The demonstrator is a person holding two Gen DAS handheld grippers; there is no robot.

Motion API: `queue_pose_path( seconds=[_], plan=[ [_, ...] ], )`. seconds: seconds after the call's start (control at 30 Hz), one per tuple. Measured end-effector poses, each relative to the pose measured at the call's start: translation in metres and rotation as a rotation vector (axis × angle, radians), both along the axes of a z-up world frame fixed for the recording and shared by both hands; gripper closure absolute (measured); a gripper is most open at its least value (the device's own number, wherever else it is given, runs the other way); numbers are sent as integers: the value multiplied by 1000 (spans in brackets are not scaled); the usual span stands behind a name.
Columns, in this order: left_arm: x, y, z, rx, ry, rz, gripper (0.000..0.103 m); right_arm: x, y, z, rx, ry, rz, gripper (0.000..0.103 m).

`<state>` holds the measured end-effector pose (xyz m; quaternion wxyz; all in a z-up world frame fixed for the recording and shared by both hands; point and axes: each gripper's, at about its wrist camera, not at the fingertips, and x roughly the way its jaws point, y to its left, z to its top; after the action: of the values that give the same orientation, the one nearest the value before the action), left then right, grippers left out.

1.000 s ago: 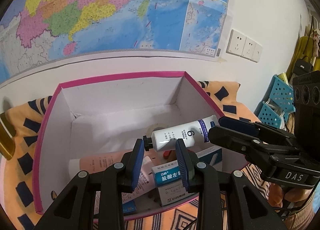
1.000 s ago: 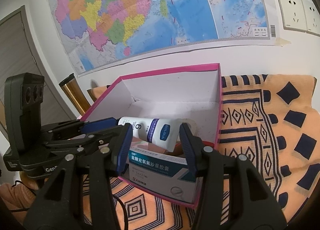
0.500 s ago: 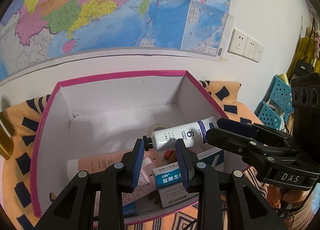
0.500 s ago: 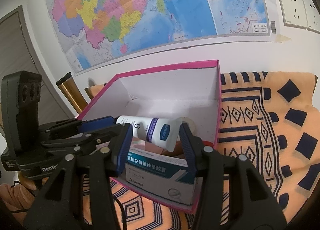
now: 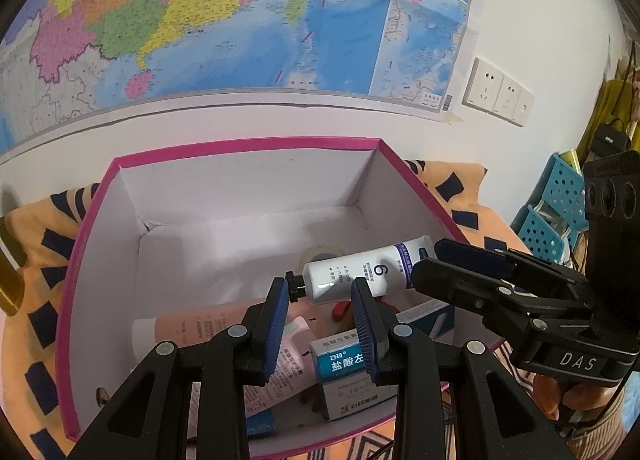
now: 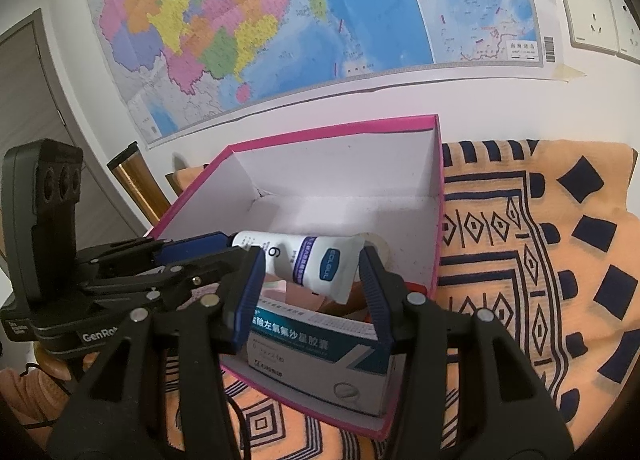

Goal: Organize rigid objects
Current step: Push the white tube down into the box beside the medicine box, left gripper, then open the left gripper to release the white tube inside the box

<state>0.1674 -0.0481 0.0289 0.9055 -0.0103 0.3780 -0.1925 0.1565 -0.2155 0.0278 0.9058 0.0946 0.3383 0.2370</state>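
Holding a white tube [image 5: 362, 274] over the open pink box [image 5: 248, 145], the right gripper [image 5: 432, 264] enters the left wrist view from the right, its jaws clamped on the tube's flat crimped end. The tube's long axis runs roughly level across this view, black cap pointing left. That cap sits just beyond the left gripper [image 5: 320, 302], close to its left jaw tip, and the tube body crosses the gap ahead of the jaws. The left jaws stand close together and hold nothing. Below, inside the box, lie a peach tube [image 5: 200, 326], a blue-and-white medicine carton [image 5: 340, 364] and a roll of tape [image 5: 320, 252] near the far wall.

In the right wrist view the right gripper [image 6: 312, 272] has the white tube [image 6: 312, 258] between its jaws, pads pressing the crimped end, cap end pointing away to the left toward the left gripper [image 6: 192, 248]. A larger medicine carton [image 6: 320, 348] stands against the near wall directly beneath. The box rests on an orange patterned cloth [image 6: 540, 260].

Judgement: the right hand alone carries the tube, which hangs above the box interior. Release or lowering appears to be the remaining step. The left jaws are nearer the cap end, should a handover be intended.
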Motion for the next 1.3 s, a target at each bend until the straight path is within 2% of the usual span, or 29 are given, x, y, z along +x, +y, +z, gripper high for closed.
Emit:
queue_pose_path(
  seconds=[0.8, 1.3],
  plan=[
    [15, 3, -11, -3, 37, 18, 71, 8, 8, -4, -32, 15, 4, 52],
    [24, 3, -17, -9, 72, 27, 71, 13, 18, -3, -99, 15, -4, 52]
  ],
)
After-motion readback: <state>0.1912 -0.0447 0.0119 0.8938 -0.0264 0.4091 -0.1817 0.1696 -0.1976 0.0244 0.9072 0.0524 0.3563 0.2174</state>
